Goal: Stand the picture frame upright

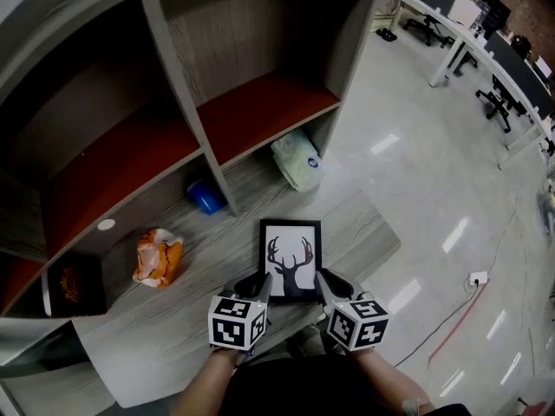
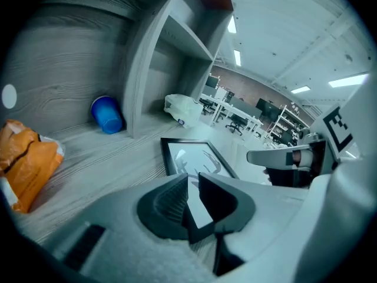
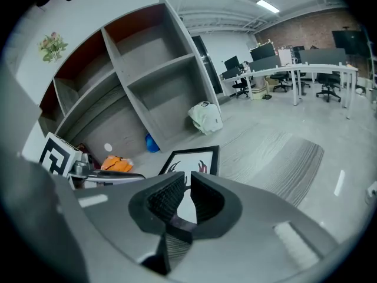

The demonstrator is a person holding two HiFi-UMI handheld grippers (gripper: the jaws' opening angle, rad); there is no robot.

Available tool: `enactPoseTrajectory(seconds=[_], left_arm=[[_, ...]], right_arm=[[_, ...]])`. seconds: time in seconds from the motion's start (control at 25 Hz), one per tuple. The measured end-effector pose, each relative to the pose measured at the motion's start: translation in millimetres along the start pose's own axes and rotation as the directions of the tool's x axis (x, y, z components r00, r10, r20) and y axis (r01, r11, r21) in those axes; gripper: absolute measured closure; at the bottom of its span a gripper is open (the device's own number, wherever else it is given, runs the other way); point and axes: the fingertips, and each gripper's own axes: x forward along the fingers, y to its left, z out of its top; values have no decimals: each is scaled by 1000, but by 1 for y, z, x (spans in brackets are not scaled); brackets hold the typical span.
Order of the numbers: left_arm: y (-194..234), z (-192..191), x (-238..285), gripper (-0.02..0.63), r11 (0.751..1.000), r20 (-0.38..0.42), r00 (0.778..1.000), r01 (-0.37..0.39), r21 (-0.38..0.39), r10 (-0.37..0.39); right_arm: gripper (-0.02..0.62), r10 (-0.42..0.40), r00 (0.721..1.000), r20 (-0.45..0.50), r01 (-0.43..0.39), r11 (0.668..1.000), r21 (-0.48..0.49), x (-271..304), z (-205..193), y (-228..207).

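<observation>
An open office is showing behind, with a glossy pale floor (image 1: 434, 189) and white desks (image 1: 468, 33) with dark chairs. One grey wood-grain shelving unit (image 1: 173, 76) is standing here, with red-brown boards in its compartments. On its wide bottom ledge (image 1: 173, 345) are lying:
- one picture frame (image 1: 290, 260), black-edged with an antler print, flat on its back near the front edge
- one crumpled orange bag (image 1: 158, 258) to its left
- one blue container (image 1: 206, 198) back by a divider
- one pale green bag (image 1: 297, 161) at the unit's right end

Two tools are being held at the frame's near corners, the left tool (image 1: 253, 286) at its left and the right tool (image 1: 334, 286) at its right. Each tool's jaws are standing narrowly parted and gripping nothing. The frame's near edge is showing through each gap, with no pad pressing on it.
</observation>
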Motion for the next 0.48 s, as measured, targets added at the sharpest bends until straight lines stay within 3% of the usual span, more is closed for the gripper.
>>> enactPoseTrajectory(seconds=[0.48], left_arm=[[19, 4, 19, 509, 997, -33, 997, -77, -30, 76]], right_arm=[[508, -3, 997, -76, 5, 1000, 22, 31, -2, -25]])
